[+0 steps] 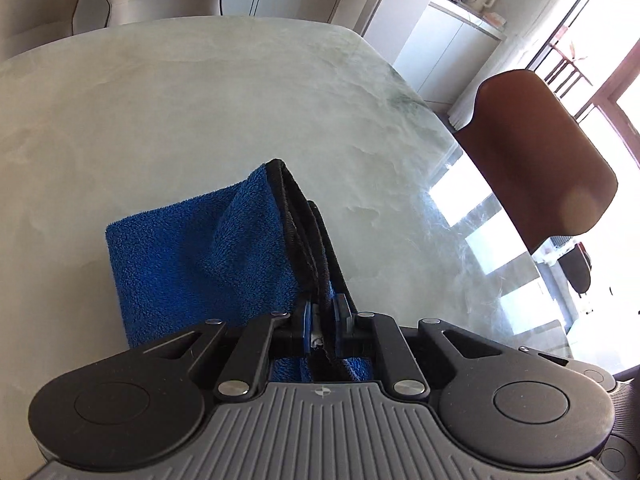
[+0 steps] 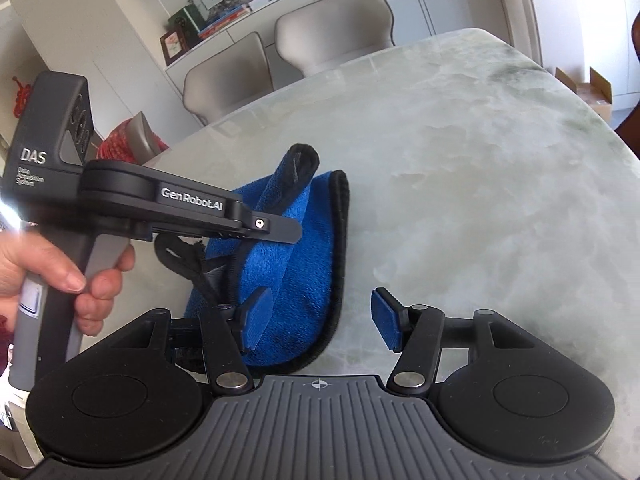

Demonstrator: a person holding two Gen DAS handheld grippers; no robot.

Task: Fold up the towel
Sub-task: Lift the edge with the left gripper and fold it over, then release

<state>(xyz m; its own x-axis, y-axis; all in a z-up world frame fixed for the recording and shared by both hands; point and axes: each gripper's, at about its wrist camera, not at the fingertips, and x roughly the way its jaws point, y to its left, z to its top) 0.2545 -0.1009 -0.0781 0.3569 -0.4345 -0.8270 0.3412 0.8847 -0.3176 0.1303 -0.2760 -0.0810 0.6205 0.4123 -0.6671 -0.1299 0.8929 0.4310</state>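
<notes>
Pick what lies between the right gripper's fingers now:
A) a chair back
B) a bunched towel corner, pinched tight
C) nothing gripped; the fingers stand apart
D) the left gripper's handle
C: the right gripper has its fingers spread wide over the blue towel and marble table, neither pad pressing on anything.

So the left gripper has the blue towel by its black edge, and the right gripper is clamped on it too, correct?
Not quite. The right gripper is open, its pads clear of the towel, as the right wrist view shows. The left gripper does have the black edge.
</notes>
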